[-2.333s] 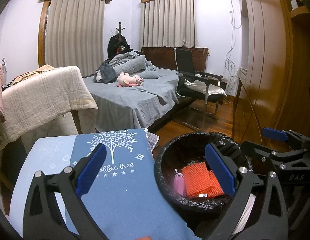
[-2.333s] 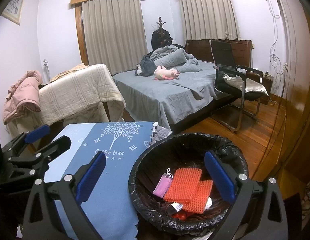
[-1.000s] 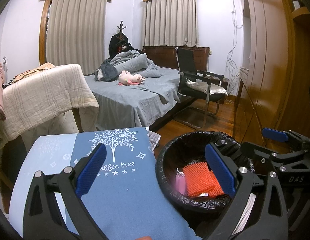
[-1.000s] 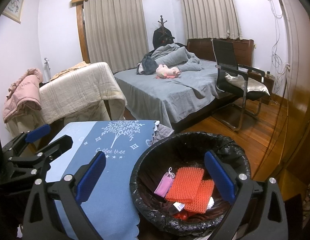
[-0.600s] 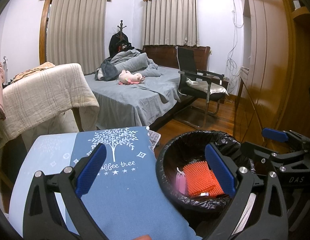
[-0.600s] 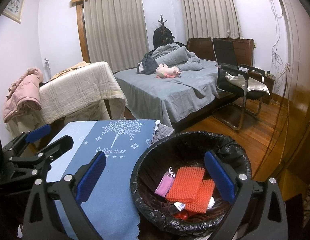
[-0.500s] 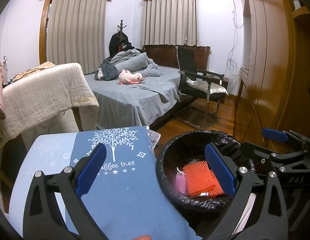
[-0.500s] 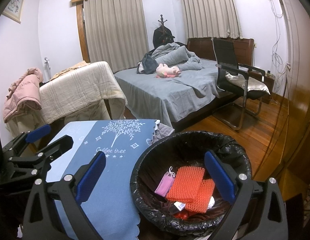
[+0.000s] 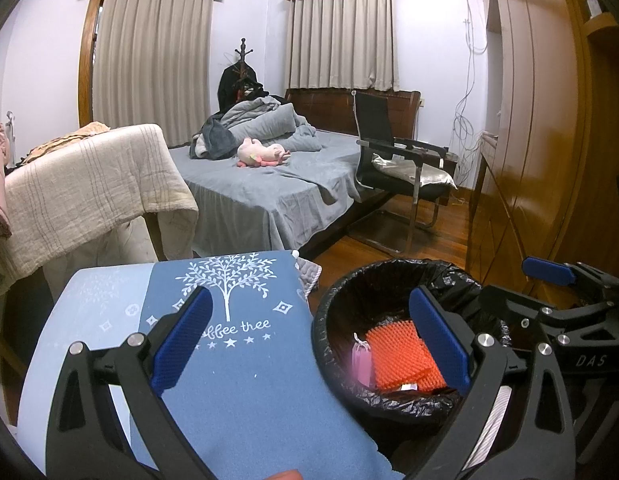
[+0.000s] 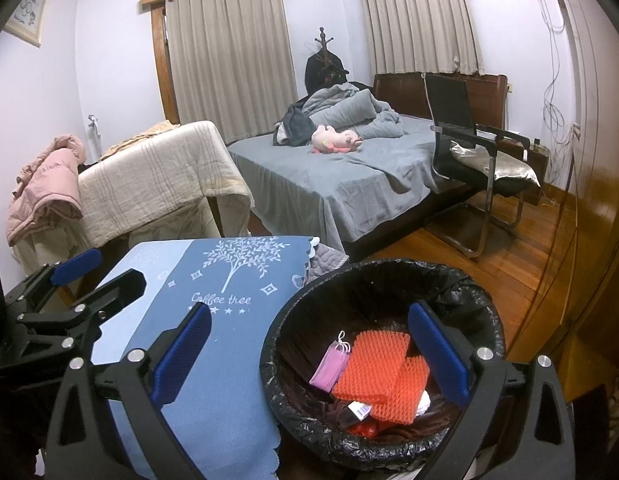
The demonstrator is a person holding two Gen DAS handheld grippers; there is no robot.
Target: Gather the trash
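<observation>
Trash, an orange foam net [image 10: 379, 374] and a pink mask [image 10: 329, 366], lies in the black-lined bin [image 10: 389, 276], just below and ahead of the right hand-held gripper [image 10: 309, 354]. Both it and the left hand-held gripper [image 9: 309, 336] gape, released and empty; the right is nearer the bin, the left over the blue-clothed desk [image 9: 245, 360].

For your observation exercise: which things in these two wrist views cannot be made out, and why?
- Bin bottom: covered by orange mesh and pink mask, both views.
- Barcode label: too small, right view.
- Table front edge: cut off by the left hand-held gripper, left view.
</observation>
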